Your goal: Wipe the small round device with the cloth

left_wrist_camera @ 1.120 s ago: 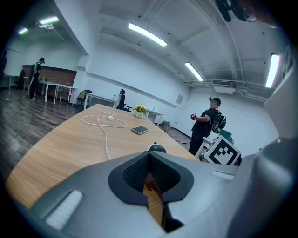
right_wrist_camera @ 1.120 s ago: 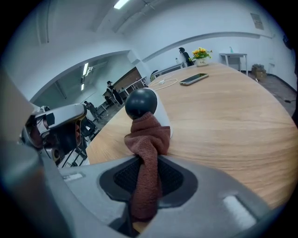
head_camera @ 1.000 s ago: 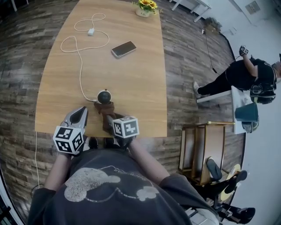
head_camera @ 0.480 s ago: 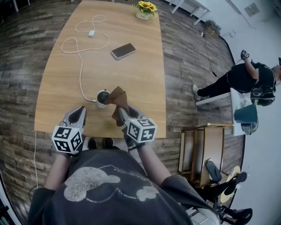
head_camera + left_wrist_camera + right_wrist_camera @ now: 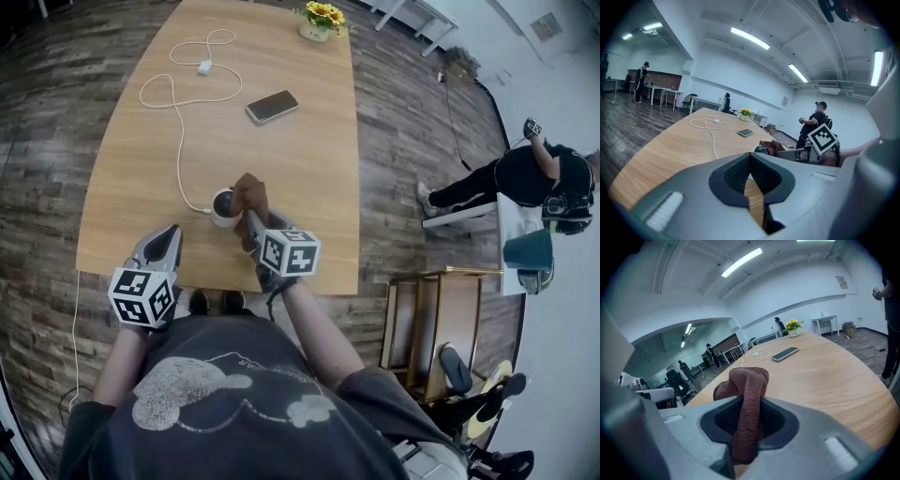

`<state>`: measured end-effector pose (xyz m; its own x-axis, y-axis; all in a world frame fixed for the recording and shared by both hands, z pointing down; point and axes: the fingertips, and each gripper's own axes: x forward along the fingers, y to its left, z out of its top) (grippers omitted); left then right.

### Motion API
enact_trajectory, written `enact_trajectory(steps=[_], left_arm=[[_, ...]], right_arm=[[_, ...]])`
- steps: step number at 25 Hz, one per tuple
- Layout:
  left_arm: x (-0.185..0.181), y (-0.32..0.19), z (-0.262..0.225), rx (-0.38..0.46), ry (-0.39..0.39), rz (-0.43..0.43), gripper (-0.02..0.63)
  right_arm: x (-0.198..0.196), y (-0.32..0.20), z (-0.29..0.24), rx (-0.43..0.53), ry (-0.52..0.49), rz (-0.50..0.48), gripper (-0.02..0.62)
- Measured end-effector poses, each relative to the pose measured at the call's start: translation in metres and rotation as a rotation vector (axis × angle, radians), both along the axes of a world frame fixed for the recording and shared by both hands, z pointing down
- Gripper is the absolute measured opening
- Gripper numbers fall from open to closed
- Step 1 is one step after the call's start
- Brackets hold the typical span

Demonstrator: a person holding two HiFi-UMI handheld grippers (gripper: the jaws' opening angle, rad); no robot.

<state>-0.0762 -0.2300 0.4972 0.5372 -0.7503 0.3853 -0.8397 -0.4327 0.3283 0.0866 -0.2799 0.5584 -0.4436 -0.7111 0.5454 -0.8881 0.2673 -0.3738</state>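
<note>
My right gripper point(image 5: 251, 225) has its jaws clamped on the brown cloth point(image 5: 249, 195), the fold pinched tight between them and bunching up above the tips in the right gripper view. From the head view, the free end of the cloth presses against the right side of the small round device point(image 5: 222, 205), a dark ball in a pale base that sits on the wooden table point(image 5: 281, 169) close to the near edge. A white cable point(image 5: 178, 141) runs from the device away across the tabletop in loops. My left gripper point(image 5: 161, 246) hovers over the near edge, left of the device and apart from it, its jaws drawn together with nothing between them. A phone point(image 5: 273, 106) lies farther up the table, and a pot of yellow flowers point(image 5: 320, 19) stands at the far end
</note>
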Motion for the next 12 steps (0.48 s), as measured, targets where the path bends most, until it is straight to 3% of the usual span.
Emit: enact_trajectory(steps=[12], left_arm=[[-0.01,-0.008,0.002,-0.004,0.0,-0.034,0.018]], right_arm=[[-0.004,0.011,0.057,-0.164,0.068,-0.056,0.078]])
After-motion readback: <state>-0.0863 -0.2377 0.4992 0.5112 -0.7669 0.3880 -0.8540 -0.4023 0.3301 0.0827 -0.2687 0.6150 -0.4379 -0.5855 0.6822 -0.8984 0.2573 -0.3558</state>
